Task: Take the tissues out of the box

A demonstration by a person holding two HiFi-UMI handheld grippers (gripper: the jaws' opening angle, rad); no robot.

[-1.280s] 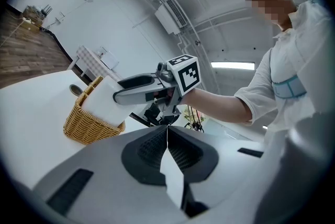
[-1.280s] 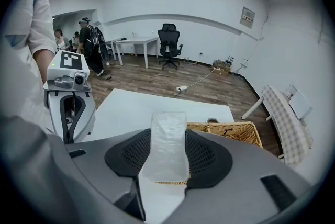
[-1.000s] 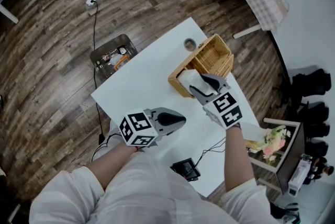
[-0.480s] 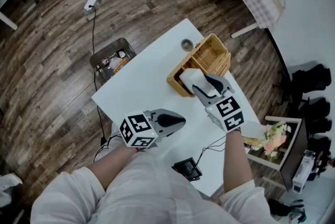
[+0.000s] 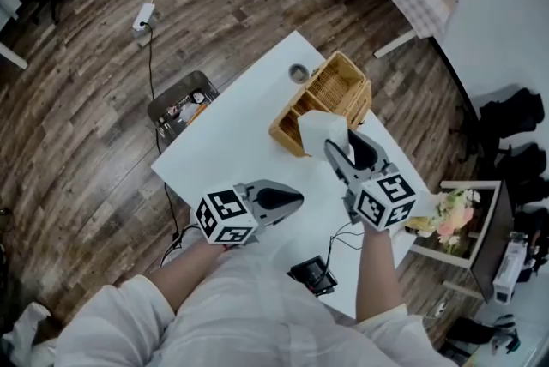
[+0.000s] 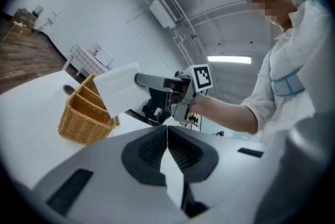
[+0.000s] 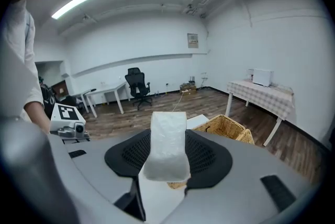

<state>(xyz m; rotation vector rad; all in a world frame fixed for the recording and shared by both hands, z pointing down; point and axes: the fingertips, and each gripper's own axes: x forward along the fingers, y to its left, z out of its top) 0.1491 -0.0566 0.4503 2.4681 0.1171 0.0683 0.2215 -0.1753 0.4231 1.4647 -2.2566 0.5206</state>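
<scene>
Right tongs (image 5: 343, 149) clamp the white tissue pack (image 5: 322, 128) just above the basket (image 5: 330, 87), left tongs (image 5: 296, 197) pressed together and empty well back from it, so a slipping grip could drop the pack into the basket, whose left offers bare surface (image 5: 240, 142) while the surface's edge crowds its right.

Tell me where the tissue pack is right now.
In the head view, right of centre: the tissue pack is clamped in the right gripper, up over the wicker basket's near end on the white table.
</scene>
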